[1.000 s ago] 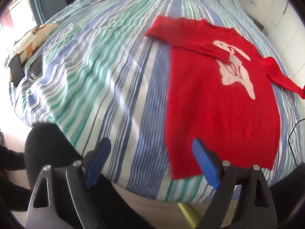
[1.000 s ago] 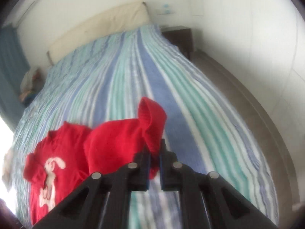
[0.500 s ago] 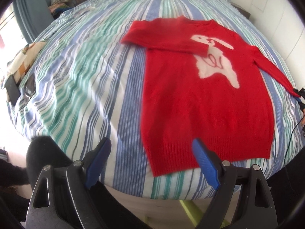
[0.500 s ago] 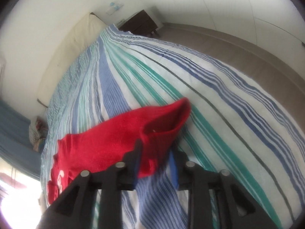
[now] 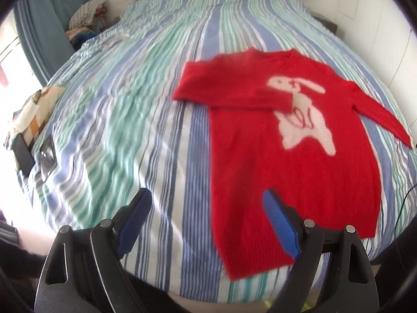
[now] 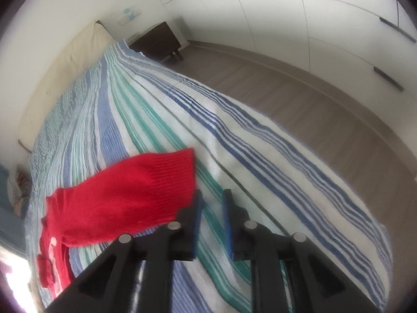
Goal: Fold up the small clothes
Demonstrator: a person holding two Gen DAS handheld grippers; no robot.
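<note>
A red sweater [image 5: 299, 156] with a white rabbit lies flat on the striped bed [image 5: 125, 109]. Its left sleeve is folded across the chest and its right sleeve stretches out to the right. My left gripper [image 5: 207, 195] hangs open and wide above the bed's near edge, its right finger over the hem, holding nothing. In the right wrist view, the stretched sleeve [image 6: 130, 200] rests on the bed just left of my right gripper [image 6: 213, 193]. Its jaws are closing with a narrow gap and only bedding shows between them.
A pile of clothes [image 5: 86, 18] sits at the bed's far left corner. Patterned fabric [image 5: 34, 107] and dark flat devices [image 5: 34, 154] lie at the left edge. A nightstand [image 6: 156, 41], wooden floor [image 6: 312, 91] and white cupboard doors are on the right side.
My right gripper carried the sleeve outward and down, then let go; the sleeve now lies flat on the bed. The left gripper rose and drew back, still open.
</note>
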